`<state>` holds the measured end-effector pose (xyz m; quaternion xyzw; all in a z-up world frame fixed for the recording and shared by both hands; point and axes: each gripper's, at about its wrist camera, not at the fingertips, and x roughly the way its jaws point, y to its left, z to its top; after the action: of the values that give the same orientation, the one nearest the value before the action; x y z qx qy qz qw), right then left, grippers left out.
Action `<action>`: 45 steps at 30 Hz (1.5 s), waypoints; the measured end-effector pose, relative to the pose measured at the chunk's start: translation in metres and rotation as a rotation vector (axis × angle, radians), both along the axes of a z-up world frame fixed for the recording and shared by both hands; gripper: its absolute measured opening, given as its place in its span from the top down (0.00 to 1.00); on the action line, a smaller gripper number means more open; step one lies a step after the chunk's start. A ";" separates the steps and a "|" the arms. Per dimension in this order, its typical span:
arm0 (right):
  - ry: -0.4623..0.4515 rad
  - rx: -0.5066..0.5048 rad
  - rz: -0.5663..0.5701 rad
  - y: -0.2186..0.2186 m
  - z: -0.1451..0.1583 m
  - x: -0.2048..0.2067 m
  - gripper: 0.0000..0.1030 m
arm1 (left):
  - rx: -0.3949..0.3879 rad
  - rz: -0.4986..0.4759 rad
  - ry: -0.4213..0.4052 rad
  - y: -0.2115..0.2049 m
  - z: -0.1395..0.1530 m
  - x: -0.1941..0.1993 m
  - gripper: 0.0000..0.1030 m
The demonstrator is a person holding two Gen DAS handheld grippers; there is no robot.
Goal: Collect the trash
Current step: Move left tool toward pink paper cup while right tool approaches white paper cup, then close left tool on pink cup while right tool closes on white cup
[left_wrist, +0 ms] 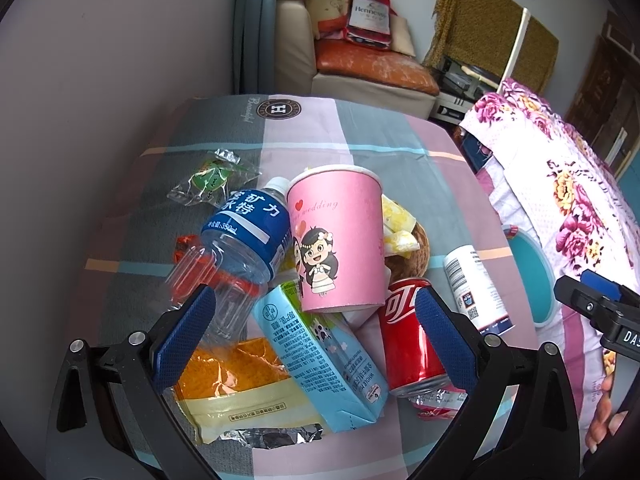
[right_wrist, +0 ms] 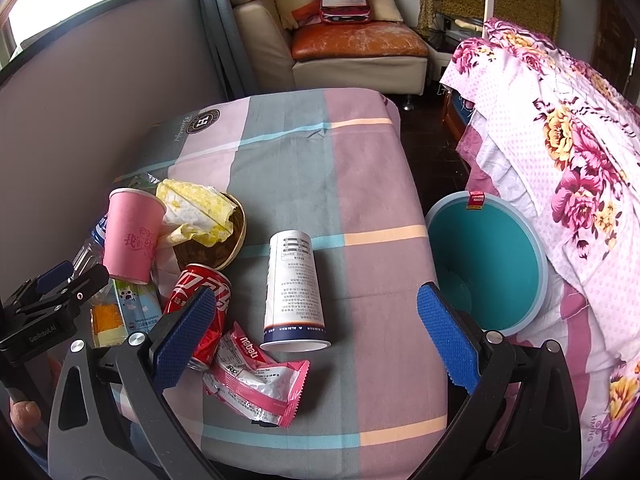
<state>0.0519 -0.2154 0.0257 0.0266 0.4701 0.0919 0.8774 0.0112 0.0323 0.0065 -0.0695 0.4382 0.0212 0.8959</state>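
Trash is piled on a table under a striped cloth (left_wrist: 360,136): a pink paper cup (left_wrist: 340,240), a clear water bottle (left_wrist: 240,248), a light blue milk carton (left_wrist: 320,352), a red cola can (left_wrist: 408,344), an orange-and-yellow snack bag (left_wrist: 236,392) and a white canister (left_wrist: 476,288). My left gripper (left_wrist: 312,332) is open above the carton, holding nothing. My right gripper (right_wrist: 316,336) is open over the white canister (right_wrist: 294,288) and a pink wrapper (right_wrist: 256,380). A teal bin (right_wrist: 492,264) stands beside the table's right edge.
A woven bowl (right_wrist: 224,240) holds crumpled yellow-stained tissue. A small green candy packet (left_wrist: 212,178) lies at the far left. Floral bedding (right_wrist: 568,152) crowds the right side behind the bin. A sofa (right_wrist: 340,52) sits at the back. A hand (right_wrist: 24,416) shows at the lower left.
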 end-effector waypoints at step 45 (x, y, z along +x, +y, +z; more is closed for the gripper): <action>0.289 0.111 0.134 0.015 -0.083 0.069 0.16 | 0.010 -0.175 0.150 -0.017 -0.018 0.069 0.40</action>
<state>0.1204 -0.2003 -0.0570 0.0569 0.5863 0.1712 0.7898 0.0803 0.0157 -0.0118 -0.0250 0.5083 -0.0497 0.8594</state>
